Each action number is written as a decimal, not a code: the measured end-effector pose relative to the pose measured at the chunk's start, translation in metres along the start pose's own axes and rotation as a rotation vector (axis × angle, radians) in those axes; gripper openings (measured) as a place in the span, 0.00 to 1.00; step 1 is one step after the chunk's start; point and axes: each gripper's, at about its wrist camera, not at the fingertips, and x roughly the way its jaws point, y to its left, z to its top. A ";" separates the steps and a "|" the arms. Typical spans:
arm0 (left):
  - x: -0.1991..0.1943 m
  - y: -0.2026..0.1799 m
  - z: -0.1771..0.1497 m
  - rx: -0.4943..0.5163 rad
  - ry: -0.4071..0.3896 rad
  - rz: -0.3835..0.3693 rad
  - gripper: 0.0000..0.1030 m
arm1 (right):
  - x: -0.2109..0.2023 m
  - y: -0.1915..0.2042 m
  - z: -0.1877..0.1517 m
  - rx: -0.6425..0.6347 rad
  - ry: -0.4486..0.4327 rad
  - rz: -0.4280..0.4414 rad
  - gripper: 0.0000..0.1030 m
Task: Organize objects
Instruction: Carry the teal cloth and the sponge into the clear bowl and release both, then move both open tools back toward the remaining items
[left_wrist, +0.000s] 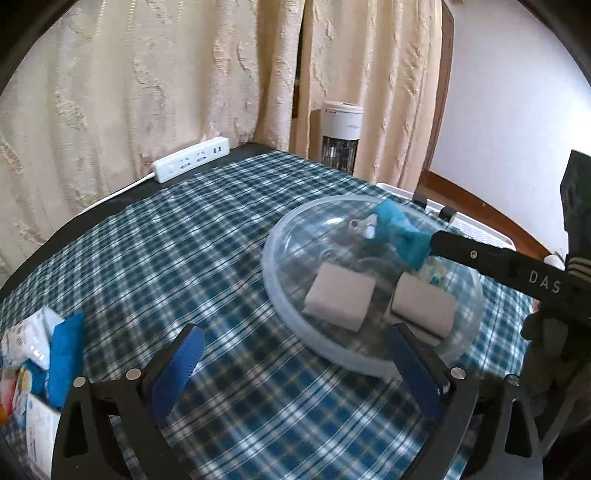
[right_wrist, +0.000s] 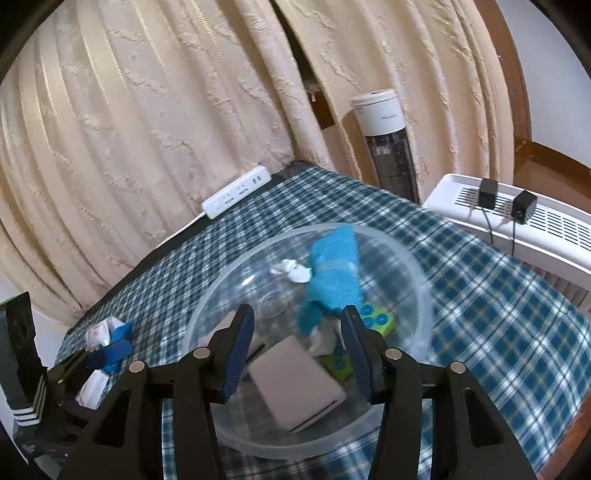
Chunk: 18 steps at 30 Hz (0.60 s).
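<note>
A clear plastic bowl (left_wrist: 373, 291) stands on the tabletop (left_wrist: 207, 236), which is covered with a blue and white checked cloth. Inside the bowl lie two pale grey flat blocks (left_wrist: 338, 297) side by side, a small white piece (right_wrist: 291, 271) near the far wall, and green toy bricks (right_wrist: 375, 317) with blue studs.

The right tongs (right_wrist: 299, 347) hang over the near side of the bowl with the jaws spread apart. A blue cloth (right_wrist: 332, 280) is in front of them, above the bowl. Its lower end is at the tip of the right finger, but I cannot tell if it touches this finger or only passes beside it. In the left wrist view, the same blue cloth (left_wrist: 400, 232) is at the end of the black finger that comes in from the right.

The left tongs (left_wrist: 295, 354) are also spread wide and hold nothing. They are low over the checked cloth, just beside the near rim of the bowl.

At the left edge of the tabletop there is a small heap of things: another blue cloth (left_wrist: 66, 358) and some white packets (left_wrist: 27, 339).

A white power strip (left_wrist: 192, 162) lies at the far edge of the tabletop, near the beige curtain (left_wrist: 147, 81). A tower fan (right_wrist: 388, 144) stands behind the tabletop, and a white appliance (right_wrist: 517, 218) with two black adapters on it is at the right.
</note>
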 end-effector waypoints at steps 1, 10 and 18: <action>-0.001 0.001 -0.002 0.001 0.002 0.003 0.98 | 0.001 0.004 -0.001 -0.006 0.003 0.008 0.51; -0.022 0.025 -0.017 -0.030 -0.007 0.049 0.99 | 0.007 0.038 -0.010 -0.061 0.031 0.058 0.51; -0.039 0.059 -0.034 -0.083 -0.008 0.106 0.99 | 0.012 0.067 -0.017 -0.103 0.054 0.099 0.52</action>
